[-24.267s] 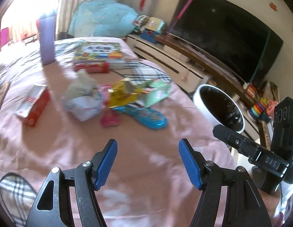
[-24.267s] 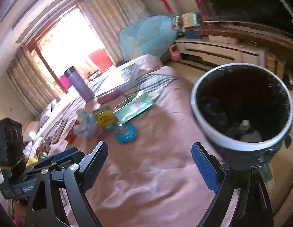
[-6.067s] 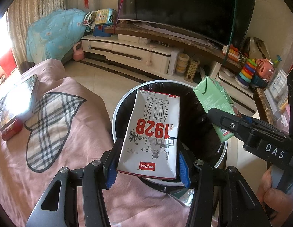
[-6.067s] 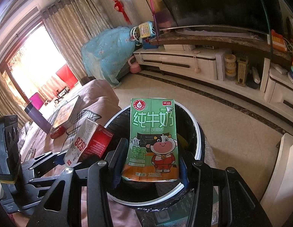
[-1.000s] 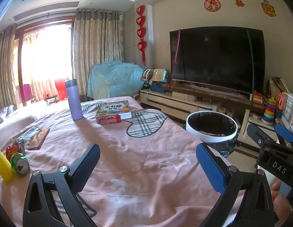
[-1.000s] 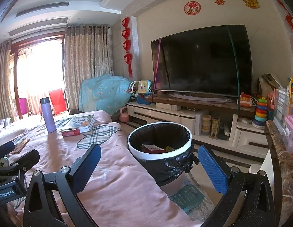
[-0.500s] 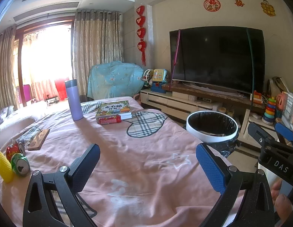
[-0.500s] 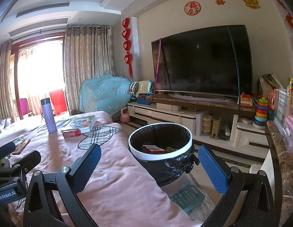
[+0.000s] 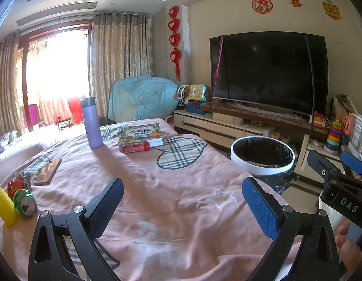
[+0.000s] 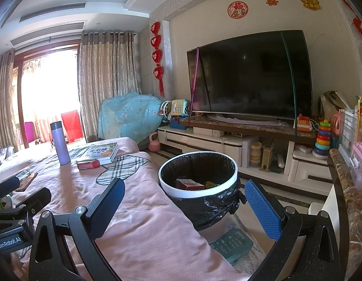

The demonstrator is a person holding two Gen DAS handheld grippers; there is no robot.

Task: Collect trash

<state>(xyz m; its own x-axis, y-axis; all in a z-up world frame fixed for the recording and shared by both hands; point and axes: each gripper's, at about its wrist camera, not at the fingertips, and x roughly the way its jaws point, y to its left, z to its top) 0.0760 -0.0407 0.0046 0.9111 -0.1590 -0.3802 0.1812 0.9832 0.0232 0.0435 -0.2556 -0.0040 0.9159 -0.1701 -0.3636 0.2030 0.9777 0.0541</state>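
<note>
left gripper (image 9: 181,207) jaws apart, empty | right gripper (image 10: 184,207) jaws apart, empty | bin (image 10: 230,164) far right off bed (image 9: 181,187), red carton (image 10: 190,184) inside | step: between picks | next: maybe crushed cans (image 9: 23,197) near left

Place: you're in a home living room.
Evidence: television (image 9: 268,72) at right, curtains (image 9: 120,65) left of centre, stacking toy (image 10: 322,139) far right.
</note>
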